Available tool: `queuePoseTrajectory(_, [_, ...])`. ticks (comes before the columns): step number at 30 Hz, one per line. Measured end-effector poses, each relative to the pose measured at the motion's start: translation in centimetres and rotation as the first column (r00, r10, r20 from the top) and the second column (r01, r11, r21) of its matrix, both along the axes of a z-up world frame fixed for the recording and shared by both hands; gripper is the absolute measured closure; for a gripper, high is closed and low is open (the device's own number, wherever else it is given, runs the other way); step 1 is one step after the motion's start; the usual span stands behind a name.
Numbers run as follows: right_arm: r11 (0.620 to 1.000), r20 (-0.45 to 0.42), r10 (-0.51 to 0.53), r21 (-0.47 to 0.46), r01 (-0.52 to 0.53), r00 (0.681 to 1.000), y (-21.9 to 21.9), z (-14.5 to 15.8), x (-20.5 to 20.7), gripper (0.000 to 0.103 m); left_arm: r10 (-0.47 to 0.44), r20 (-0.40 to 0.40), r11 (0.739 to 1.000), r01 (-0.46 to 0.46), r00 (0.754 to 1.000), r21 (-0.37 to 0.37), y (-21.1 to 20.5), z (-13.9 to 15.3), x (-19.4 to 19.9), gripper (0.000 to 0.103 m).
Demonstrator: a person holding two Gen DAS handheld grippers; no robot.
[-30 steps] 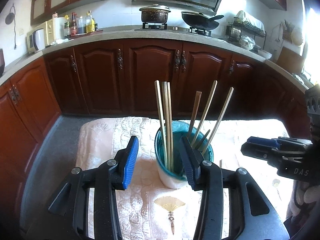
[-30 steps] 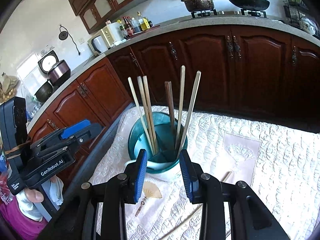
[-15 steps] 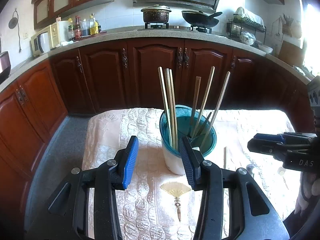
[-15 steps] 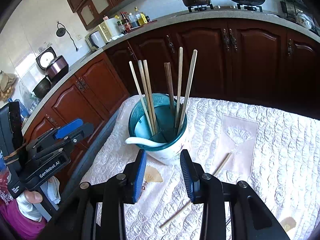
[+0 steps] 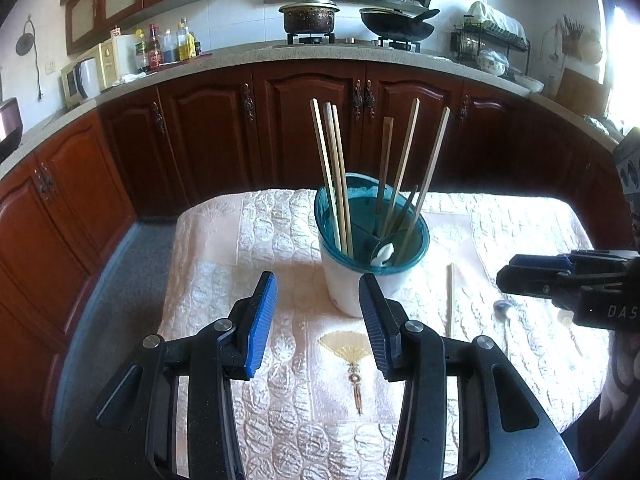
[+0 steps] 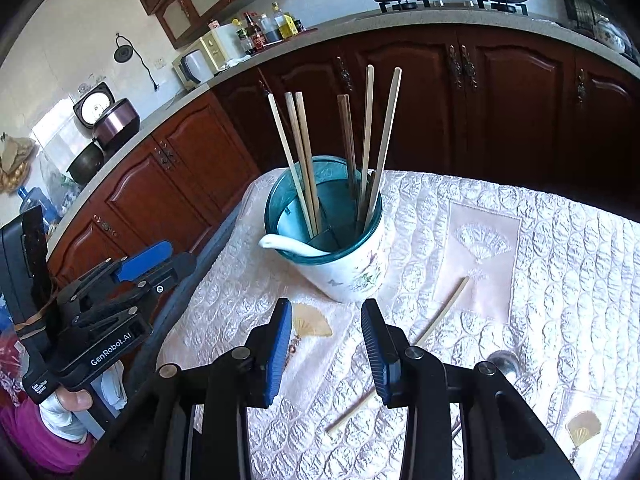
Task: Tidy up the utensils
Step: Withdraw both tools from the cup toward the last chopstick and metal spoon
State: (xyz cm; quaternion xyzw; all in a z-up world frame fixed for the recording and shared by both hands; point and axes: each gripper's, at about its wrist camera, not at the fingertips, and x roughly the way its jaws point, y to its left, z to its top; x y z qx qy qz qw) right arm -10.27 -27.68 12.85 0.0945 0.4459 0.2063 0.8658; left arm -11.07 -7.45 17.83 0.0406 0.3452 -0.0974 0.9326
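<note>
A white utensil holder with a teal insert [image 5: 372,240] [image 6: 352,264] stands on the quilted table cloth [image 5: 280,380]. It holds several wooden chopsticks [image 5: 336,176] [image 6: 304,160] and a white ceramic spoon [image 6: 292,245] [image 5: 383,254]. One chopstick [image 6: 404,354] [image 5: 450,298] lies loose on the cloth to the holder's right. A metal spoon [image 6: 502,360] [image 5: 504,312] lies beyond it. My left gripper [image 5: 318,312] is open and empty, just short of the holder. My right gripper [image 6: 326,334] is open and empty, above the loose chopstick's near end.
The cloth-covered table [image 6: 560,280] ends at its left edge [image 5: 176,264] above a grey floor. Dark wood cabinets [image 5: 312,128] and a counter with stove pots stand behind. The other gripper shows at each view's side, in the right wrist view [image 6: 120,300] and the left wrist view [image 5: 568,280].
Both grippers have pulled back and up from the holder, which now sits farther away. The loose chopstick and metal spoon have come into view. Both stay open.
</note>
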Motion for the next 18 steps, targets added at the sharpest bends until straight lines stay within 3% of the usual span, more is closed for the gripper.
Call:
queuePoseTrajectory(7, [1.000, -0.027, -0.009, -0.012, 0.009, 1.000, -0.8, -1.3, -0.9, 0.068, -0.026, -0.024, 1.000, 0.026, 0.999, 0.012, -0.8, -1.2, -0.8, 0.061])
queuePoseTrajectory(11, [0.999, -0.066, -0.041, -0.026, 0.039, 0.997, -2.4, -3.0, -1.2, 0.067, -0.086, -0.064, 0.996, 0.086, 0.994, -0.005, -1.8, -2.3, -1.5, 0.061])
queuePoseTrajectory(18, [0.986, -0.171, -0.164, -0.049, 0.158, 0.972, -7.3, -7.4, -1.0, 0.067, -0.222, -0.152, 0.975, 0.222, 0.963, -0.017, -5.4, -5.2, -1.9, 0.061])
